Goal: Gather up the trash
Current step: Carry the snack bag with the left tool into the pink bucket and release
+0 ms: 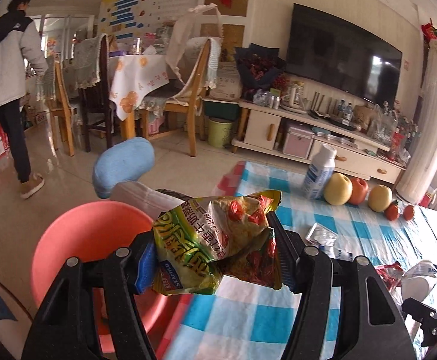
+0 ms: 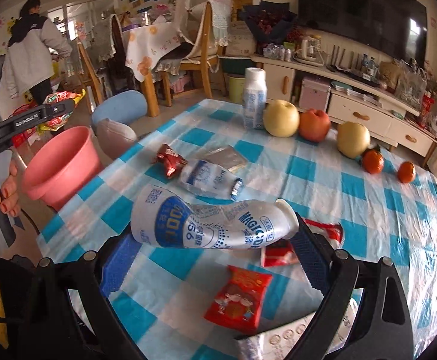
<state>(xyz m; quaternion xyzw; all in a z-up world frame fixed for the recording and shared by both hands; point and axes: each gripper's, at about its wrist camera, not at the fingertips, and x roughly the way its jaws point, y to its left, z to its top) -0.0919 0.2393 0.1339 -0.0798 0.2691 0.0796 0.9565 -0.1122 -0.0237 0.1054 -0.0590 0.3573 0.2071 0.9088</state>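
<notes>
My left gripper [image 1: 212,234] is shut on a crumpled green and yellow snack bag [image 1: 206,258], held in the air over the table's left edge. A pink bin [image 1: 77,240] stands on the floor just below and to its left. In the right wrist view, my right gripper [image 2: 212,237] is shut on a white plastic bottle [image 2: 200,222], held lengthwise between the pads above the checked tablecloth [image 2: 308,180]. The pink bin [image 2: 59,162] shows there beside the table, with the left gripper [image 2: 53,114] and its bag above it.
On the cloth lie a red wrapper [image 2: 170,160], a crushed bottle [image 2: 209,177], a silver packet [image 2: 227,156] and a red snack packet [image 2: 239,297]. An upright bottle [image 2: 254,102] and fruit [image 2: 279,118] line the far edge. A blue chair [image 2: 122,108] stands behind the bin. A person [image 1: 8,69] walks at far left.
</notes>
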